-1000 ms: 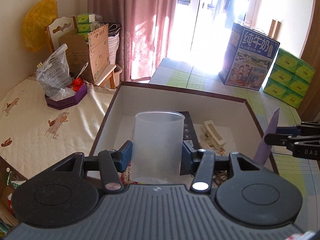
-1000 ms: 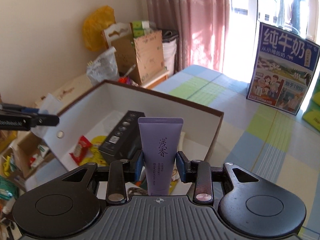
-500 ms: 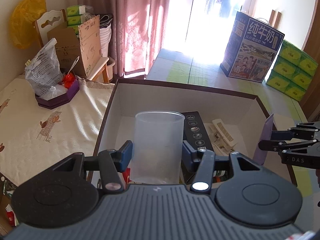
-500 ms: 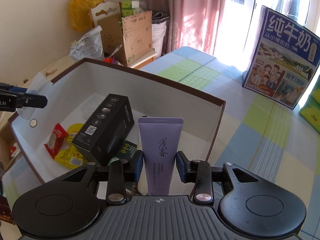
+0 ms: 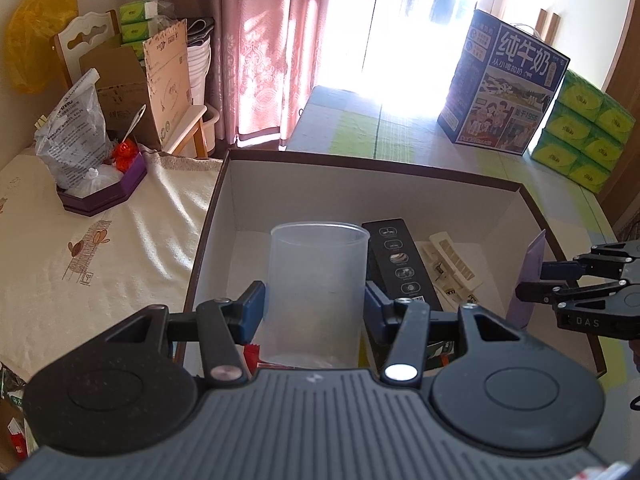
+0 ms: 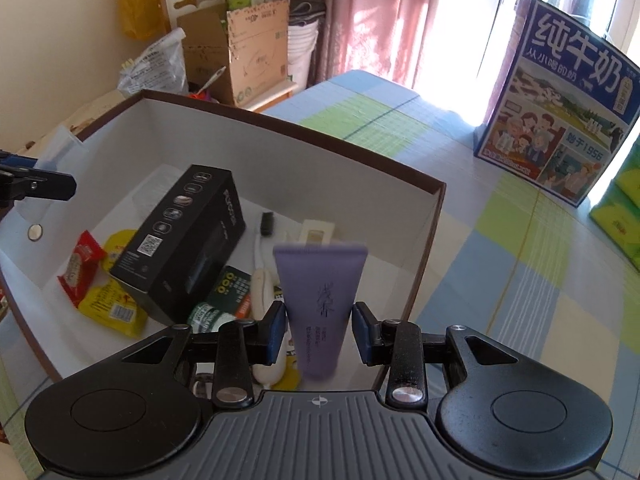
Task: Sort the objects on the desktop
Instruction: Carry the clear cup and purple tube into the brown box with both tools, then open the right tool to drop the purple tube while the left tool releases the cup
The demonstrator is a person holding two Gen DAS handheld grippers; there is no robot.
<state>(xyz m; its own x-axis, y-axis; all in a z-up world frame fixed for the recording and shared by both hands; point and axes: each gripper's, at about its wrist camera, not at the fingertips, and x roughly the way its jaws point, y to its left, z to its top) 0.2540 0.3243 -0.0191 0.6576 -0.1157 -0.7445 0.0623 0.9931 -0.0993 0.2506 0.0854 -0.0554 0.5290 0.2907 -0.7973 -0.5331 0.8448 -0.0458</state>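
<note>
My left gripper [image 5: 314, 306] is shut on a clear plastic cup [image 5: 318, 292] and holds it upright over the near left part of the brown-rimmed white box [image 5: 360, 164]. My right gripper [image 6: 319, 332] has its jaws apart over the box's right side. The purple tube [image 6: 322, 300] between them looks blurred and free of the pads. From the left wrist view the tube [image 5: 532, 276] shows by the box's right wall. In the box lie a black carton [image 6: 184, 236], snack packets [image 6: 104, 280] and a toothbrush [image 6: 262, 248].
A blue milk carton box [image 6: 568, 100] and green tissue packs [image 5: 588, 136] stand on the checked tablecloth beyond the box. On the left are a cream cloth with a purple tray [image 5: 100, 192], a plastic bag and cardboard boxes [image 5: 160, 84].
Both grippers have moved further over the box. The right jaws have opened and the purple tube has slipped lower between them, now blurred. The left gripper still holds the cup.
</note>
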